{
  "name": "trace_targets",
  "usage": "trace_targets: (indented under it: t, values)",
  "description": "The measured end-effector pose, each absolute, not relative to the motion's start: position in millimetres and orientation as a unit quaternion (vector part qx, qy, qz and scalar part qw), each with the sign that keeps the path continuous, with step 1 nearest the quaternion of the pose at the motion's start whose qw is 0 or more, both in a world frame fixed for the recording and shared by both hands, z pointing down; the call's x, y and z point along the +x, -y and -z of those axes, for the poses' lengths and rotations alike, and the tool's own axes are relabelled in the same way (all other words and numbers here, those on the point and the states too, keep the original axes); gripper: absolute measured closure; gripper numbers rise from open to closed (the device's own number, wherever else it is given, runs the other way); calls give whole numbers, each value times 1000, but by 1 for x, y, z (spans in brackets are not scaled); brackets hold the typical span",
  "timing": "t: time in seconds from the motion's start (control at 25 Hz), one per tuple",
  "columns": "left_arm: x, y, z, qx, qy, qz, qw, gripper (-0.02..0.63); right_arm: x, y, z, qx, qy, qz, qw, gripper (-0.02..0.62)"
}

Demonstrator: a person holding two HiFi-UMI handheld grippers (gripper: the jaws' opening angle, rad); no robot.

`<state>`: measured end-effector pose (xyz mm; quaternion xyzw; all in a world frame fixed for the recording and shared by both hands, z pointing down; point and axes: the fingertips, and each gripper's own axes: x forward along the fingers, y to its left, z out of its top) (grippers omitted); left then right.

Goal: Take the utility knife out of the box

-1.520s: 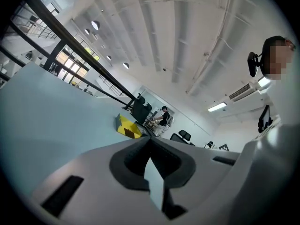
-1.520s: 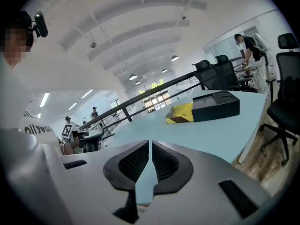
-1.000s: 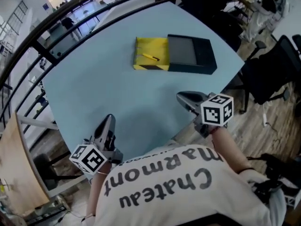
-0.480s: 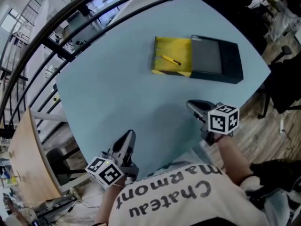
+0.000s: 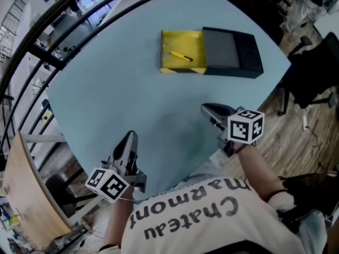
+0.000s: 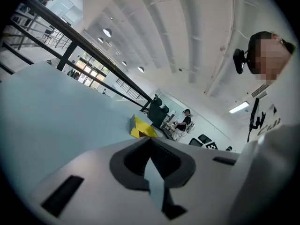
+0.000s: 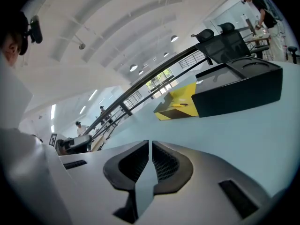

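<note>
A yellow drawer-like box [image 5: 183,42] lies pulled out of its black sleeve [image 5: 231,52] at the far side of the pale blue table [image 5: 116,89]. Inside it lies the yellow utility knife [image 5: 181,56], slanted. My left gripper [image 5: 129,137] is shut and holds nothing, low at the table's near edge. My right gripper [image 5: 206,109] is also shut and holds nothing, at the near right edge, well short of the box. The right gripper view shows the box [image 7: 178,108], the knife [image 7: 184,105] and the sleeve [image 7: 239,90] ahead. In the left gripper view the box [image 6: 140,127] is small and far.
A dark railing [image 5: 58,15] curves round the table's far left. A black office chair [image 5: 312,73] stands on the wooden floor at the right. A wooden board [image 5: 26,194] leans at the lower left. People and desks are in the background.
The head view has swung a little, so the box sits further left in frame. Both grippers stay shut near the table's near edge; the box and knife have not moved.
</note>
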<state>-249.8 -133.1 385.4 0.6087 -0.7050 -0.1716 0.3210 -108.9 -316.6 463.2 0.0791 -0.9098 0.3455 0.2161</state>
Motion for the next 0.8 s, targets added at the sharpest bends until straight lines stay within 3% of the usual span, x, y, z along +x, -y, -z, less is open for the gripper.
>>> trace_targets:
  t: [0.2,0.8]
  values:
    - [-253,127,-367,634,686,184,306,604,-112,316,-422,100,916,-343,181,549]
    - [-257,109,-340,647,703,168,243,604,-138,324,-359,89,956,-178,214,549]
